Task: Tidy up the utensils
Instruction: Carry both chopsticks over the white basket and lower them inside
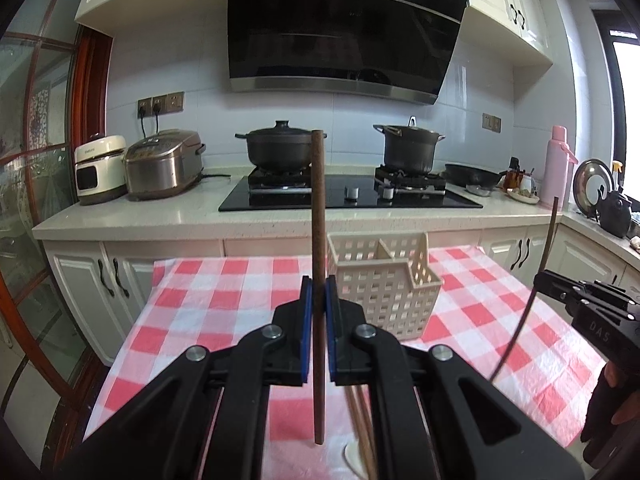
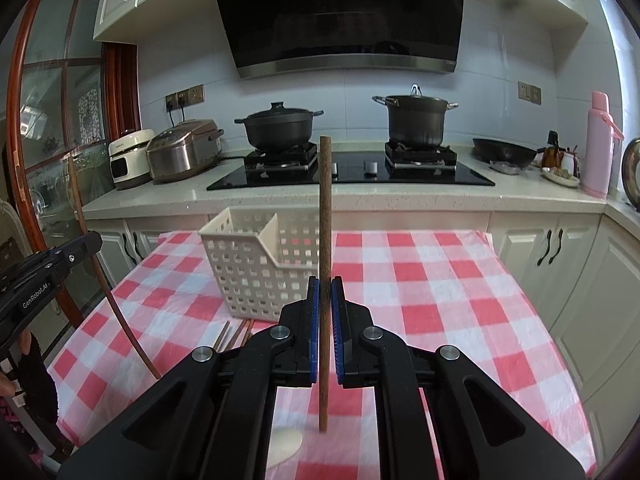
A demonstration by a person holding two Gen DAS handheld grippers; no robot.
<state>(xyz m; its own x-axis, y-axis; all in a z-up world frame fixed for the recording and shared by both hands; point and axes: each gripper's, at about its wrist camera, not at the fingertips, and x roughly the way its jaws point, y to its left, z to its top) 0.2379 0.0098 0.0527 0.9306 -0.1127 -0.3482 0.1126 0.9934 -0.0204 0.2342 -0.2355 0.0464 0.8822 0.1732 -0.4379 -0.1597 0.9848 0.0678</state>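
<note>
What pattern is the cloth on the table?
The tablecloth has a red-and-white check, a gingham pattern. It shows best in the right wrist view.

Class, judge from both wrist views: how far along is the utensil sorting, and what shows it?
Done: nothing visibly. The basket shows no utensils in the parts of its compartments in view.
In hand: the left tool is shut on one brown chopstick; the right tool is shut on another chopstick, both upright.
Left: loose chopsticks lie on the checked cloth, and both held ones must go in.
</note>
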